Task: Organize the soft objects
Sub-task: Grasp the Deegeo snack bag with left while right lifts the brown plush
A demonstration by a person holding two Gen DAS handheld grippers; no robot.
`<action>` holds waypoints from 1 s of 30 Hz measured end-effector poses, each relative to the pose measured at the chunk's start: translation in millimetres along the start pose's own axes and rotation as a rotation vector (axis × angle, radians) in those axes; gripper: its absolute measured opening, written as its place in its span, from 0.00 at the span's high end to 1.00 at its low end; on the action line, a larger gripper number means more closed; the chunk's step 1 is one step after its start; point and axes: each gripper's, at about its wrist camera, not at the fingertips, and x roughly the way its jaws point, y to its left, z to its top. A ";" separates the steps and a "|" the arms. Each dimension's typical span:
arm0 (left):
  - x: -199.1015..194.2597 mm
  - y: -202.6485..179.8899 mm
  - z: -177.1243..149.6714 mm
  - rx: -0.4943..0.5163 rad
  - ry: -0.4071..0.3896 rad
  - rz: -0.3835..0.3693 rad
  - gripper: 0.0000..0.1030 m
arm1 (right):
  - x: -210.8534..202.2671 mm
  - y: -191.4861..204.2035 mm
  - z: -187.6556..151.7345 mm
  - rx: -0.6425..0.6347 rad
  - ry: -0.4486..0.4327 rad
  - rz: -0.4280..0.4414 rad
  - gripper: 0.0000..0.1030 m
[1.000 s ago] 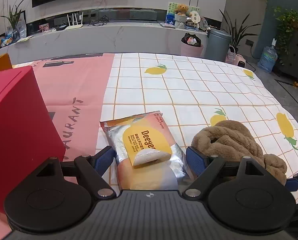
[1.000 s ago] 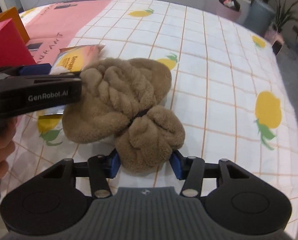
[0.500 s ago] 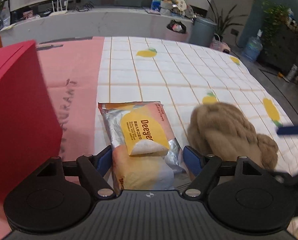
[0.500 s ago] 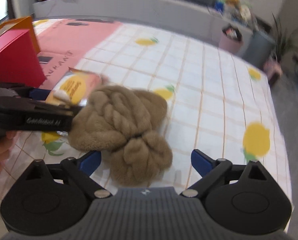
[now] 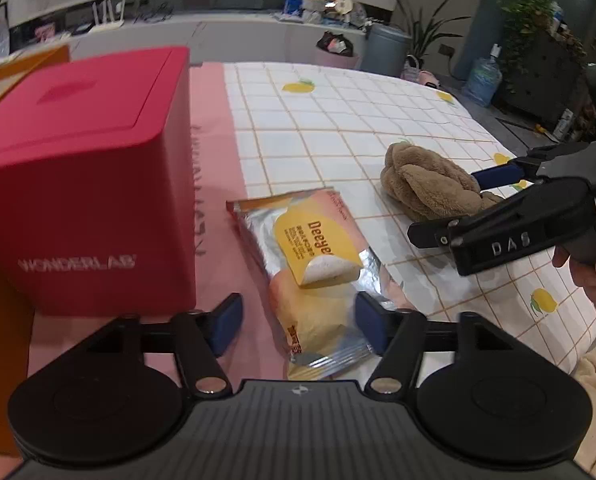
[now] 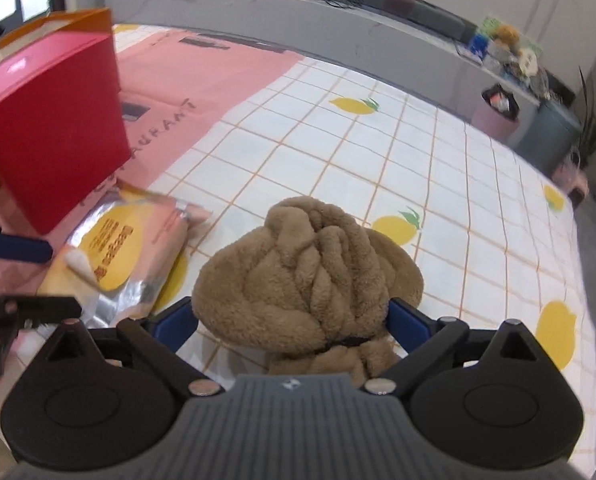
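A foil snack packet point(image 5: 318, 264) with a yellow label lies on the cloth between the fingers of my left gripper point(image 5: 298, 324). Its jaws are closing: the right pad touches the packet's edge, the left pad stands apart from it. A brown plush hat point(image 6: 306, 276) sits on the white lemon-print cloth. My right gripper point(image 6: 292, 322) is open wide, one finger on each side of the plush's near end. In the left wrist view the plush point(image 5: 426, 184) sits right of the packet, with the right gripper point(image 5: 444, 206) around it. In the right wrist view the packet point(image 6: 126, 256) lies left of the plush, with the left gripper point(image 6: 64, 276) at it.
A red box point(image 5: 86, 180) marked WONDERLAB stands on the pink part of the cloth, close to the packet's left, and shows again as the red box point(image 6: 50, 128). An orange box point(image 5: 22, 64) is behind it. A person's hand point(image 5: 590, 272) holds the right gripper. The table's edge point(image 5: 570, 344) runs along the right.
The right gripper let go of the plush's narrow end and opened wide around it. The left gripper swung left towards the red box, narrowing a little, and the packet now lies apart from the plush.
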 end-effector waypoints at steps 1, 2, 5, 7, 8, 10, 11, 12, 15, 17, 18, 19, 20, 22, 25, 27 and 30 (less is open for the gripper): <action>0.4 -2.7 2.2 0.010 -0.001 0.002 0.21 | 1.1 -2.7 0.4 0.029 0.013 0.000 0.05; -0.7 -6.0 5.1 0.020 -0.009 0.010 0.21 | 4.1 -7.1 1.0 0.066 0.037 -0.003 0.07; -4.5 -19.3 12.0 0.039 -0.067 0.058 0.14 | 17.2 -24.3 -3.1 0.217 0.168 -0.033 0.27; 0.6 -28.8 17.3 0.050 -0.068 0.100 0.14 | 16.4 -30.7 -8.3 0.260 0.159 -0.023 0.35; 4.9 -34.0 20.3 0.056 -0.057 0.116 0.13 | 14.7 -31.3 -9.9 0.252 0.158 -0.028 0.39; 14.6 -44.1 24.2 0.061 -0.039 0.144 0.13 | 12.2 -33.6 -11.8 0.257 0.167 -0.024 0.40; 19.9 -48.6 25.2 0.063 -0.030 0.168 0.13 | 11.6 -34.0 -13.0 0.262 0.167 -0.023 0.39; 25.2 -51.8 26.3 0.061 -0.023 0.198 0.13 | 11.2 -33.6 -13.8 0.261 0.163 -0.023 0.39; 35.2 -62.2 24.7 0.063 -0.033 0.265 0.09 | 10.4 -29.9 -13.2 0.246 0.161 -0.021 0.28; 37.2 -64.1 19.6 0.072 -0.050 0.295 0.09 | 10.1 -28.3 -12.6 0.216 0.160 -0.017 0.25; 39.6 -65.1 17.9 0.081 -0.056 0.311 0.08 | 11.7 -26.3 -10.7 0.194 0.163 -0.041 0.24; 41.1 -66.7 15.9 0.092 -0.068 0.327 0.08 | 12.4 -25.3 -10.0 0.180 0.162 -0.063 0.24; 41.5 -66.6 14.2 0.101 -0.080 0.343 0.08 | 13.1 -24.6 -9.1 0.166 0.155 -0.076 0.24; 43.7 -67.6 11.2 0.099 -0.098 0.384 0.05 | 11.8 -24.0 -8.8 0.141 0.128 -0.082 0.20; 42.6 -64.7 8.1 0.029 -0.108 0.435 0.04 | 7.2 -26.7 -8.9 0.141 0.082 -0.040 0.11; 38.7 -62.8 5.5 -0.021 -0.121 0.444 0.04 | 6.8 -26.8 -8.8 0.146 0.084 -0.017 0.11; 37.7 -62.9 3.9 -0.041 -0.117 0.466 0.04 | 11.6 -23.5 -9.0 0.136 0.107 -0.031 0.11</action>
